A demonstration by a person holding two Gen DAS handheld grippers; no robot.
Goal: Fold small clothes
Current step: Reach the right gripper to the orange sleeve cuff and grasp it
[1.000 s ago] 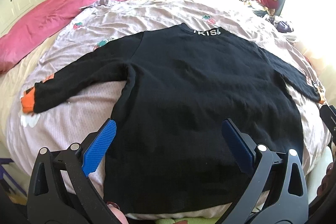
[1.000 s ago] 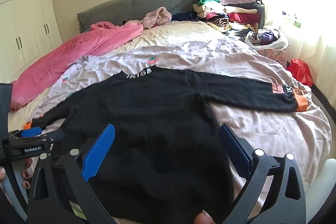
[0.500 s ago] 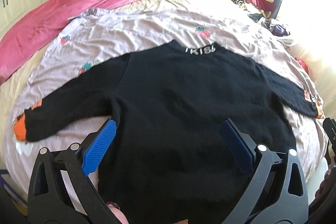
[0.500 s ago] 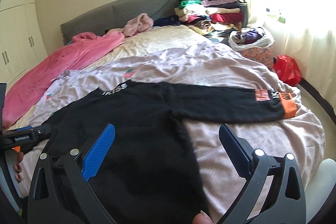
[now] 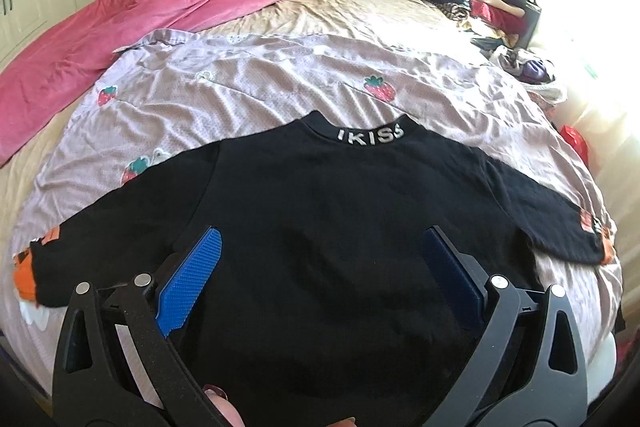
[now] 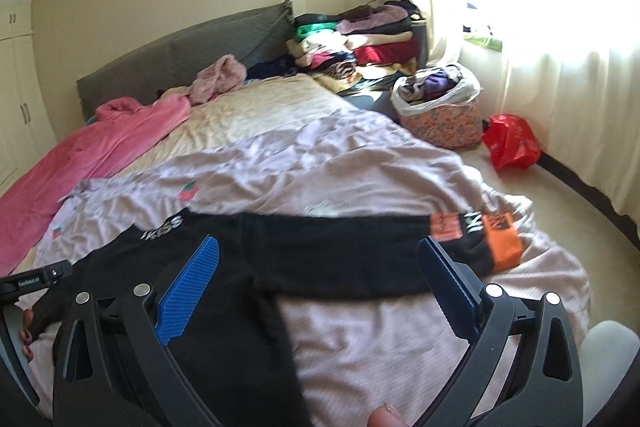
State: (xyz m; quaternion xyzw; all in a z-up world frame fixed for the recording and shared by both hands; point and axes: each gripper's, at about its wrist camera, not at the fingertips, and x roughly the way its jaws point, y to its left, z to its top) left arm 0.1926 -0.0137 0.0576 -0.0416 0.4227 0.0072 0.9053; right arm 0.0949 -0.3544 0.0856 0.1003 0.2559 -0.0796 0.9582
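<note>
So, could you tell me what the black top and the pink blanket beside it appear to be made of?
The black top looks like a matte knit, perhaps cotton fleece: no sheen, faintly nubbly surface. The pink blanket seems a plush velvety fleece, with soft sheen along its folds.

White letters "IKISS" run along the back of the collar of the black sweater (image 5: pixel 320 227); in the right wrist view the same word is blurred and only partly legible; left of that collar, small white print on the left gripper (image 6: pixel 36 281) is too small to read.
</note>
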